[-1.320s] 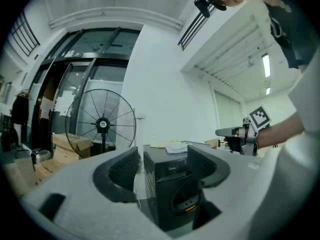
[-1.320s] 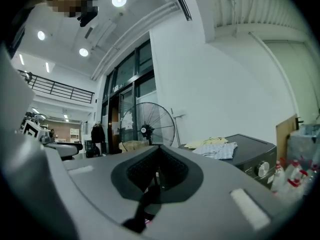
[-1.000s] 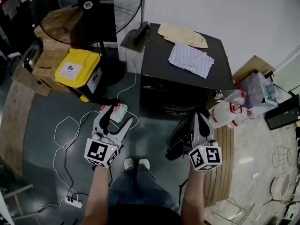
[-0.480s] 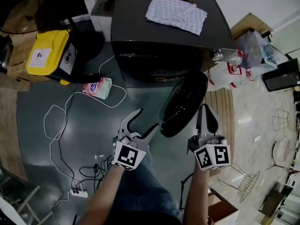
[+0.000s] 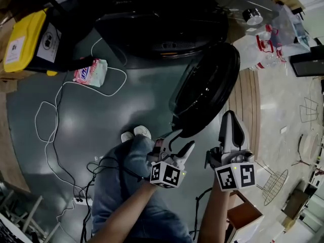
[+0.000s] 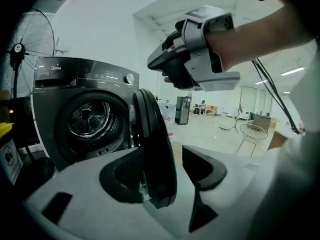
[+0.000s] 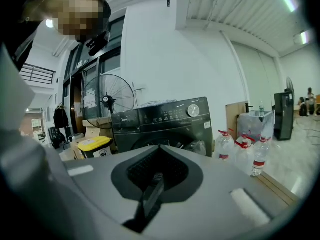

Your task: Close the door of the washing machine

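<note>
The left gripper (image 5: 185, 138) has its jaws apart; they have just been closing, and the door's (image 5: 205, 87) free edge stands between them with a gap still showing on one side. Just beside it, the right gripper (image 5: 231, 118) has its jaws together, empty. The door swings wide open from the washer (image 5: 162, 19), baring the drum (image 6: 92, 119).

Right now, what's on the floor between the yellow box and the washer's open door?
In the head view, a pink packet and a loop of white cable lie on the floor between the yellow box and the door.
</note>
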A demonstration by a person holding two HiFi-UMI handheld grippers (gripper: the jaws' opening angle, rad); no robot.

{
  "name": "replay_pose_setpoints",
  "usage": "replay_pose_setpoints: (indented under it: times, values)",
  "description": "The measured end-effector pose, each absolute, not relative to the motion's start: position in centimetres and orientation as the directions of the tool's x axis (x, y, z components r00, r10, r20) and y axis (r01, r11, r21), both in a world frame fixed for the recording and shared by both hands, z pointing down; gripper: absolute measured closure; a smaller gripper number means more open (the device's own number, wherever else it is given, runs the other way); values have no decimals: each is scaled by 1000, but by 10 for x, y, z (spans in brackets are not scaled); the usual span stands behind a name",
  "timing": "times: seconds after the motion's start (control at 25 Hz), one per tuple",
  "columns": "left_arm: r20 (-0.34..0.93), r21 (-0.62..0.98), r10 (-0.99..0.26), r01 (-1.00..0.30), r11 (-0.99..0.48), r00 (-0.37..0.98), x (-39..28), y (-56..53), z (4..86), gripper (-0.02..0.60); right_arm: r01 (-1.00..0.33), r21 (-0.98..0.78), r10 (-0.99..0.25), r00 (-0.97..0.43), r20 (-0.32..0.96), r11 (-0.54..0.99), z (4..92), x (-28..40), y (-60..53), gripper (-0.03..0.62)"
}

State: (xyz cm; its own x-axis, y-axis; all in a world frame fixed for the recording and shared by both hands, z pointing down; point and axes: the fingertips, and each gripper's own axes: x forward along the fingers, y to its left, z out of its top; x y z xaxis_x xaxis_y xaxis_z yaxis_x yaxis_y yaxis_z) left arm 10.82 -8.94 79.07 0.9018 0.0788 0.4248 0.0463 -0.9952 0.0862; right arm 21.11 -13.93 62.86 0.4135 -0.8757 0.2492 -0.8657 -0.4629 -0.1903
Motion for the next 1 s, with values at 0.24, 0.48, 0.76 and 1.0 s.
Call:
replay_pose_setpoints:
  times: [0.24,0.48,0.76,1.0]
  values:
    - [461,103,97,55,-993,882,121,-83,822,425,-858,-189,-865,423,270,-478,647,215,-131,586]
    - [471,129,130,78,-989,873,124,-80,823,466,-865,-188,-868,405,287,-466,649,214,-139,586]
    - [508,158,102,24,-987,856,110,-117,826,500,-884,-190,-881,361,306,-428,643,208,-168,586]
    - [541,129,89,23,-991,837,94,-176,830,512,-906,-210,-907,298,298,-367,633,196,-212,586]
